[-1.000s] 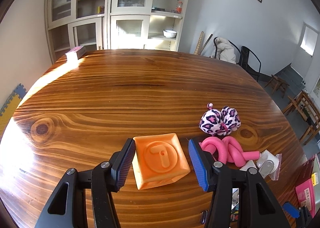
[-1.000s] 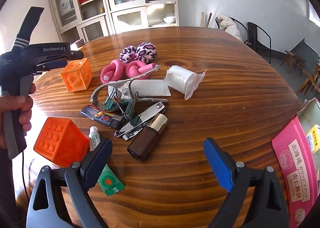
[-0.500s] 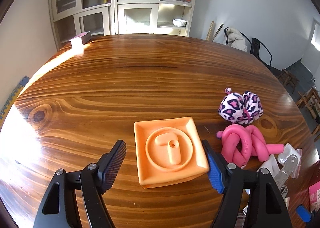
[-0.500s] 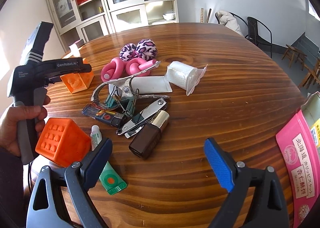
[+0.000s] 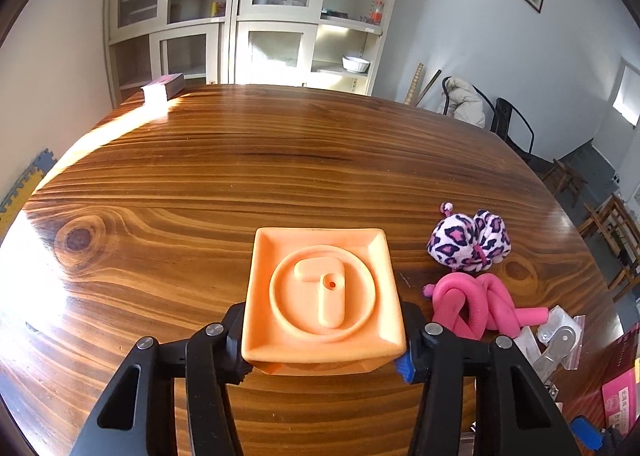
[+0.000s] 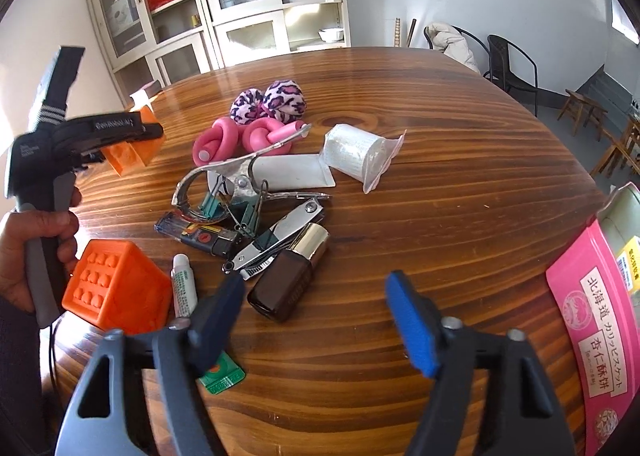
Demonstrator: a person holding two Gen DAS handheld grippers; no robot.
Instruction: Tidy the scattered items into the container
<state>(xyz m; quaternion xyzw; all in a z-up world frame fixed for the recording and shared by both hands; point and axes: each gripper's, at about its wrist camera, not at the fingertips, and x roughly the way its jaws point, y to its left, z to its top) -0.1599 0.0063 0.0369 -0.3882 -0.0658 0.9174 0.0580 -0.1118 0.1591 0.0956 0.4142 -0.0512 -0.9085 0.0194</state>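
- left gripper (image 5: 324, 336) has just closed, clamped on the pale orange cube (image 5: 322, 298); cube seems lifted off the wooden table (image 5: 200, 196), judged from the right wrist view
- right gripper (image 6: 316, 320) has been narrowing, jaws apart, nothing between them
- container (image 6: 624, 232) at right edge holds boxes; none of the loose items seen inside
- left to do: brown bottle (image 6: 290, 276), nail clippers (image 6: 280, 240), darker orange cube (image 6: 116, 288), pink foam curler (image 6: 240, 136); nearly everything

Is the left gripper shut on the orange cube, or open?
Shut on it. The left gripper jaws, just closing, press both sides of the orange cube.
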